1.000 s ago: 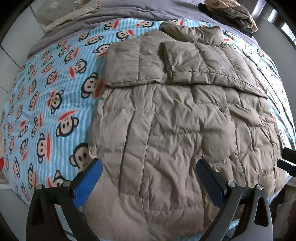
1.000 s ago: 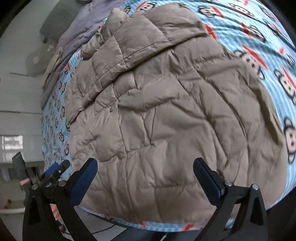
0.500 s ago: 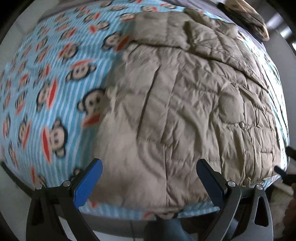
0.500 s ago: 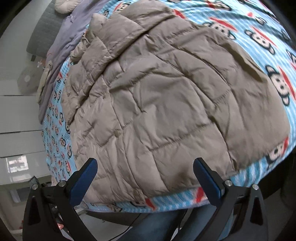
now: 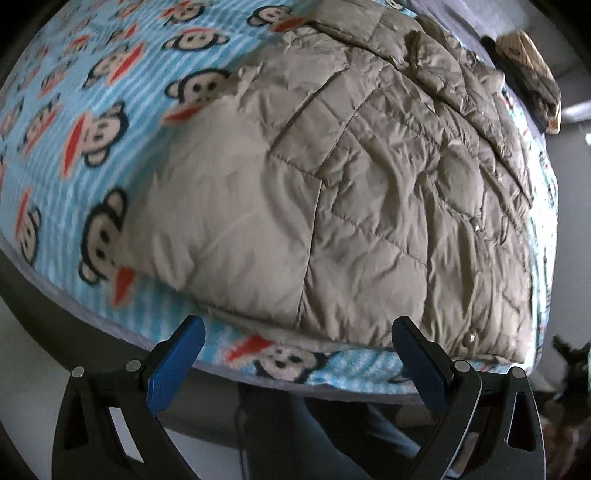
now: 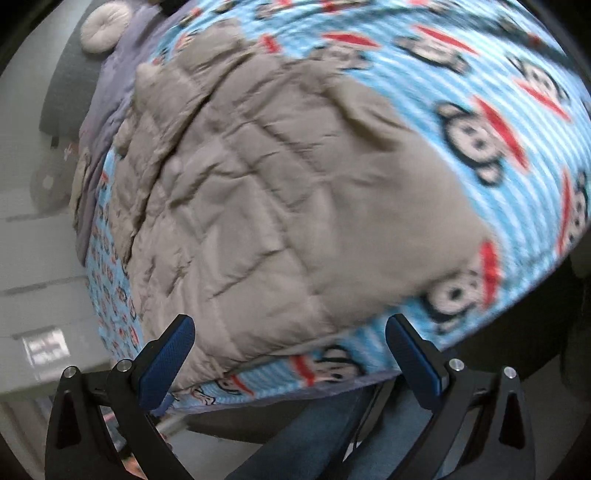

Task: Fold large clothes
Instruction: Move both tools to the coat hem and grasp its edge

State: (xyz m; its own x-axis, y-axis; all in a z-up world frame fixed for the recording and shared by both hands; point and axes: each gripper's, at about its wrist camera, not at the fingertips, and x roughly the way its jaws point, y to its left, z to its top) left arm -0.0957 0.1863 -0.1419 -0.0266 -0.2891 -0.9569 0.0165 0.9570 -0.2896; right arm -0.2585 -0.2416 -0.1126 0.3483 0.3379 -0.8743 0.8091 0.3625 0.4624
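Note:
A large tan quilted down jacket (image 5: 351, 184) lies flat on a bed with a blue striped monkey-print blanket (image 5: 92, 129); its sleeves are folded in over the far end. The hem runs along the near bed edge. My left gripper (image 5: 295, 354) hangs open just off that edge, in front of the hem's left part, nothing between its blue pads. The right wrist view shows the same jacket (image 6: 277, 206) and blanket (image 6: 498, 110). My right gripper (image 6: 291, 350) is open too, just short of the hem near its right corner.
A folded patterned garment (image 5: 532, 62) sits at the far right of the bed. A round cushion (image 6: 105, 27) lies at the far end on a purple sheet (image 6: 110, 96). A person's blue jeans (image 6: 325, 435) show below the bed edge. White wall panels stand to the left.
Both grippers have pulled back and dropped from above the jacket to the near bed edge, staying open. The jacket has not moved.

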